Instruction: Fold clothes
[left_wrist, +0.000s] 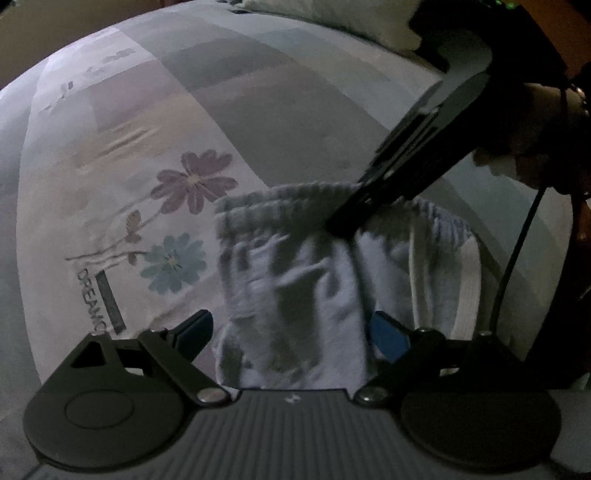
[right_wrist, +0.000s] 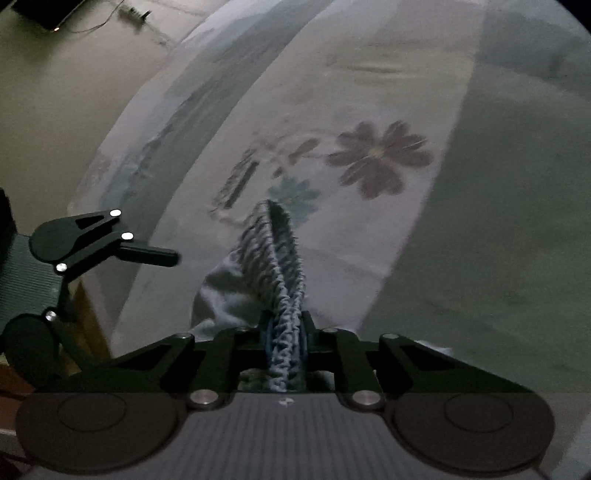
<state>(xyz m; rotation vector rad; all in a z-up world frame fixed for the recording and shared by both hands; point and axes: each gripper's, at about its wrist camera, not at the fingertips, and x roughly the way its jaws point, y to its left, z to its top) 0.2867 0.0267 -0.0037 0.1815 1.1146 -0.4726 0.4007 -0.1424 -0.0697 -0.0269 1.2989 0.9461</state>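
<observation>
A pale blue garment (left_wrist: 295, 288) with a ribbed elastic waistband (left_wrist: 273, 201) lies crumpled on the bed. My left gripper (left_wrist: 291, 328) hangs over its lower part, jaws wide open on either side of the cloth, pads not pressing it. My right gripper (left_wrist: 340, 225) comes in from the upper right and pinches the waistband's edge. In the right wrist view the right gripper (right_wrist: 286, 332) is shut on the ribbed waistband (right_wrist: 275, 254), which runs forward from between the pads in a raised ridge. One finger (right_wrist: 151, 254) of the left gripper shows at the left.
The bed carries a patchwork sheet (left_wrist: 147, 177) with printed flowers (left_wrist: 194, 181). A pillow (left_wrist: 332, 18) lies at the far end. A person's hand (left_wrist: 535, 129) and a black cable (left_wrist: 517, 251) are at the right. The bed's edge drops to the floor (right_wrist: 55, 110).
</observation>
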